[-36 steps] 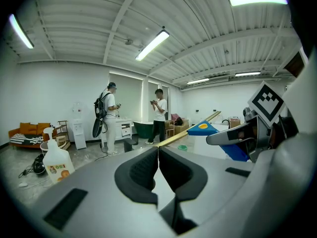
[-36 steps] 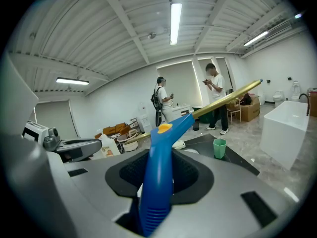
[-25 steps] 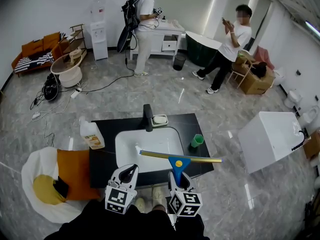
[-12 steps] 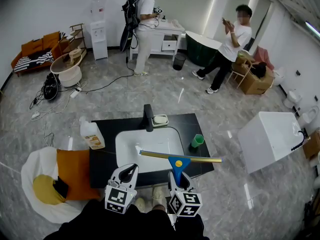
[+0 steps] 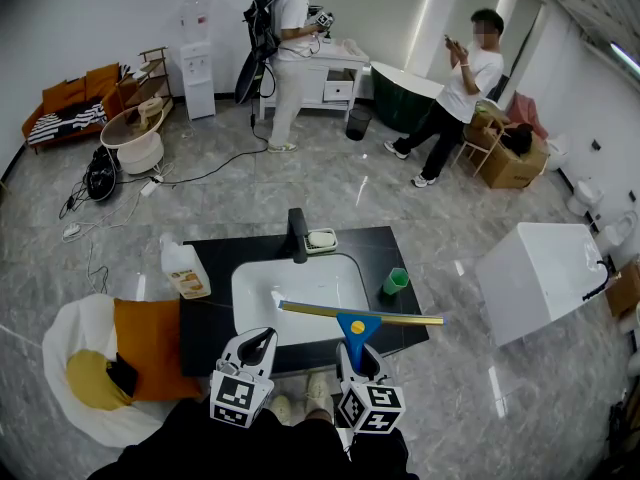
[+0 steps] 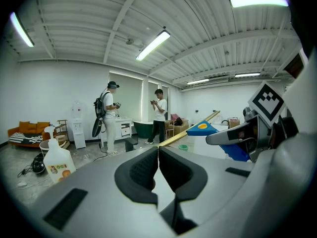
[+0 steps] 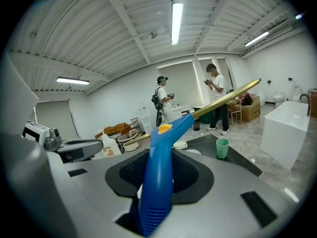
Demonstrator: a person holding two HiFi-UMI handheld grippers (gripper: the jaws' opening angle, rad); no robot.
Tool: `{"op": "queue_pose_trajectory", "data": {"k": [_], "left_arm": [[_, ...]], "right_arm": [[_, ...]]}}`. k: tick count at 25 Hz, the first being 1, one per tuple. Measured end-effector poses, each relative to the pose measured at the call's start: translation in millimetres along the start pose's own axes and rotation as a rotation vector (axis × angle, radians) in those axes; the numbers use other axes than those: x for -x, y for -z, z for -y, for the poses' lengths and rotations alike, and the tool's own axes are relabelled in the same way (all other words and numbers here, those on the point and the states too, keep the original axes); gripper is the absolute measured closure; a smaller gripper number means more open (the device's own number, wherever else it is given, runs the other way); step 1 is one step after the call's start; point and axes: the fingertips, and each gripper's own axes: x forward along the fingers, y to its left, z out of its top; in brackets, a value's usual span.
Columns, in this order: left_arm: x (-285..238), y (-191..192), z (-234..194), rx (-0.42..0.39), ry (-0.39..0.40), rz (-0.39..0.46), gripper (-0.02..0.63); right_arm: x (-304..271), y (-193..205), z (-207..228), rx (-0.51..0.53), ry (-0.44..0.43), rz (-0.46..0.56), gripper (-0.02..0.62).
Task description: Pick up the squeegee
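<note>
My right gripper (image 5: 358, 352) is shut on the blue handle of the squeegee (image 5: 357, 324), whose long yellow blade spans the air above the near edge of the white sink (image 5: 300, 290). In the right gripper view the blue handle of the squeegee (image 7: 159, 172) runs up between the black pads, of the right gripper (image 7: 161, 175), to the yellow bar. My left gripper (image 5: 259, 346) hovers beside it on the left, jaws together and holding nothing. In the left gripper view the left gripper (image 6: 158, 168) has its pads meeting, and the squeegee (image 6: 203, 128) shows at the right.
The sink sits in a black counter (image 5: 200, 318) with a black faucet (image 5: 296, 236), a soap dish (image 5: 320, 239), a green cup (image 5: 395, 282) and a detergent bottle (image 5: 182, 267). A yellow and orange heap (image 5: 110, 358) lies left. A white box (image 5: 545, 273) stands right. Two people (image 5: 290, 48) stand at the back.
</note>
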Motion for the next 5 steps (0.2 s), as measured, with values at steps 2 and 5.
{"op": "queue_pose_trajectory", "data": {"k": [2,5], "left_arm": [[0.3,-0.3,0.2,0.001,0.001,0.0,0.58],[1.0,-3.1,-0.5,0.001,0.001,-0.002,0.58]], "right_arm": [[0.4,-0.1,-0.2,0.0,0.0,-0.002,0.456],[1.5,-2.5,-1.2,-0.002,0.0,-0.002,0.456]]}}
